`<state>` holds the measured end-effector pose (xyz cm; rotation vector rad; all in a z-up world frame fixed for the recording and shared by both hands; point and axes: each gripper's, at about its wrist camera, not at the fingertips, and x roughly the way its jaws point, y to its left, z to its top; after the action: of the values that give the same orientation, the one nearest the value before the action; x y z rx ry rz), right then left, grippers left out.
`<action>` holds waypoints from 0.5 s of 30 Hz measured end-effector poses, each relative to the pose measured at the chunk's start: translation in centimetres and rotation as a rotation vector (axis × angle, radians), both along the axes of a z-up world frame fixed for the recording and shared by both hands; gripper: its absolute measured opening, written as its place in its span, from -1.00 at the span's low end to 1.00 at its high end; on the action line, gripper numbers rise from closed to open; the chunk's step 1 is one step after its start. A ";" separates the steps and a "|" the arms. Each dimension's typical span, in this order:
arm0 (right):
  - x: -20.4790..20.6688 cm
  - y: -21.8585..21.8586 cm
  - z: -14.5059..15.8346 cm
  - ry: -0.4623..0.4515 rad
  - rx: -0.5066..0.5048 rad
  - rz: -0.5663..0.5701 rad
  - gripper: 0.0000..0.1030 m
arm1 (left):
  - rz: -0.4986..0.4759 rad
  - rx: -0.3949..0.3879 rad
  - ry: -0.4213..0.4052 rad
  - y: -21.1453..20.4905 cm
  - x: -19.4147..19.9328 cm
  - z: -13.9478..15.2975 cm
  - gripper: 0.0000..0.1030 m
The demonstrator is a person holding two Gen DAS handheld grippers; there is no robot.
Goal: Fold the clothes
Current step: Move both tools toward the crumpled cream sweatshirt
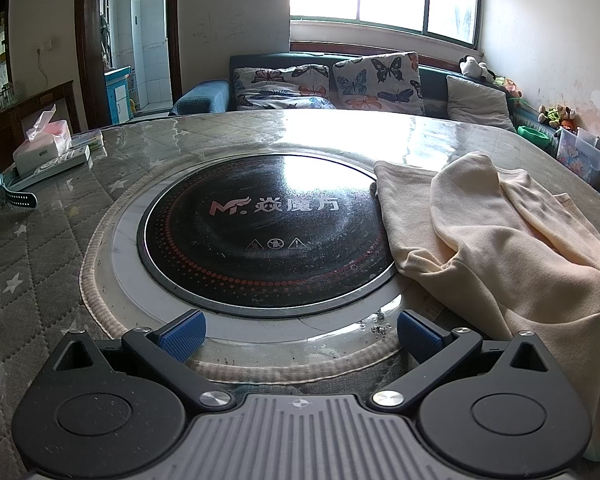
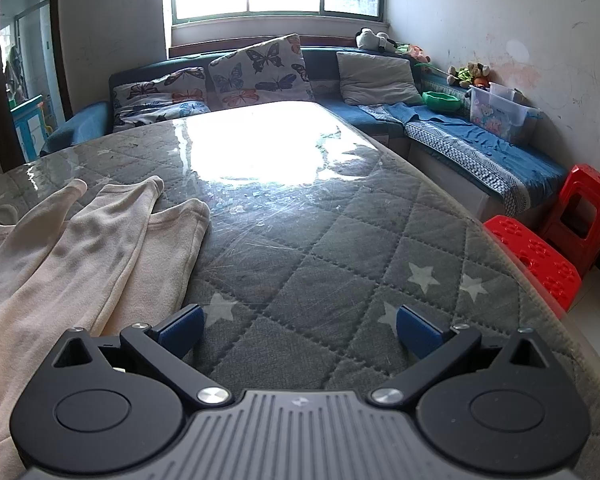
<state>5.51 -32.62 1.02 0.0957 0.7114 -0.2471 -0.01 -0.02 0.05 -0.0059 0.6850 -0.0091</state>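
Note:
A cream garment lies crumpled on the right side of the table, partly over the rim of the round black cooktop. My left gripper is open and empty, just left of the garment near the table's front edge. In the right wrist view the same garment lies at the left, its sleeves pointing away. My right gripper is open and empty over the grey quilted table cover, its left finger close beside the cloth's edge.
A tissue box, a remote and a watch lie at the table's far left. A sofa with butterfly cushions stands behind the table. Red plastic stools stand at the table's right.

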 end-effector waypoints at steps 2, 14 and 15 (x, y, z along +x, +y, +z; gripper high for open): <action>-0.6 -0.1 0.1 -0.005 -0.007 -0.007 1.00 | 0.018 0.002 0.007 -0.3 -0.1 0.6 1.00; -6.6 0.8 2.0 -0.040 0.032 0.084 1.00 | 0.007 -0.003 0.060 -3.4 -3.1 3.4 1.00; -7.0 1.1 2.1 -0.038 0.027 0.101 1.00 | 0.005 -0.003 0.059 -3.7 -3.5 3.5 1.00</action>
<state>-1.53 -31.56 3.09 0.0898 0.6803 -0.1392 -3.54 -3.73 3.55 -0.0105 0.7435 -0.0055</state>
